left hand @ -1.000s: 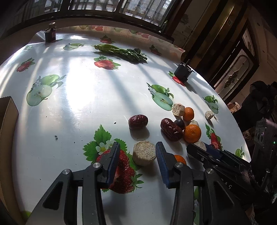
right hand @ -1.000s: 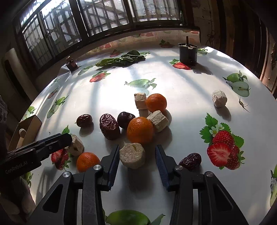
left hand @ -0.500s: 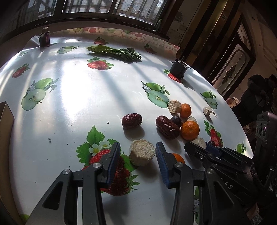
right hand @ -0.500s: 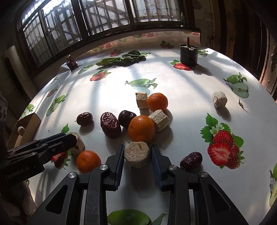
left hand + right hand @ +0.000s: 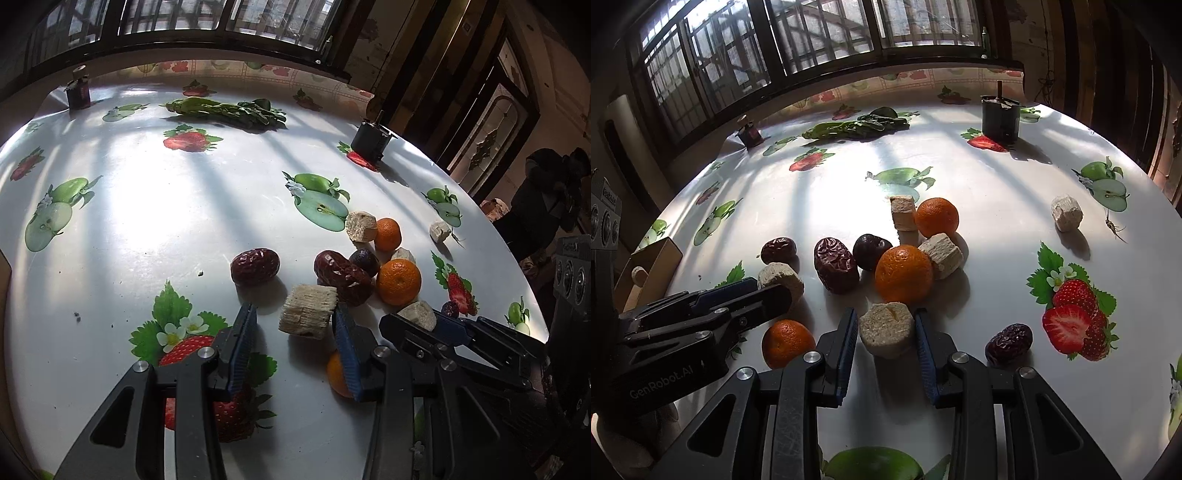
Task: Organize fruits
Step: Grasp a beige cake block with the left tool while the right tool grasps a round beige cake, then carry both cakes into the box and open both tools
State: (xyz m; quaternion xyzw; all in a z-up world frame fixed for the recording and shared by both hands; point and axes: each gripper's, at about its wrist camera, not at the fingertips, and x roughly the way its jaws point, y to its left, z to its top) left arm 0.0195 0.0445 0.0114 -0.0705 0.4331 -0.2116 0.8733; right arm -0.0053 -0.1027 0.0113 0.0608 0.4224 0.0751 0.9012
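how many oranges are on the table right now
3. One orange sits farthest back beside a tan block, one in the middle of the cluster, one nearest, between the two claws. None seems hidden.

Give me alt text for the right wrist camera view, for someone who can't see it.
The right gripper closes its blue-padded fingers on a pale cylindrical block on a fruit-print table. Beyond lie oranges, dark red dates and more pale blocks; the left gripper reaches in at left.
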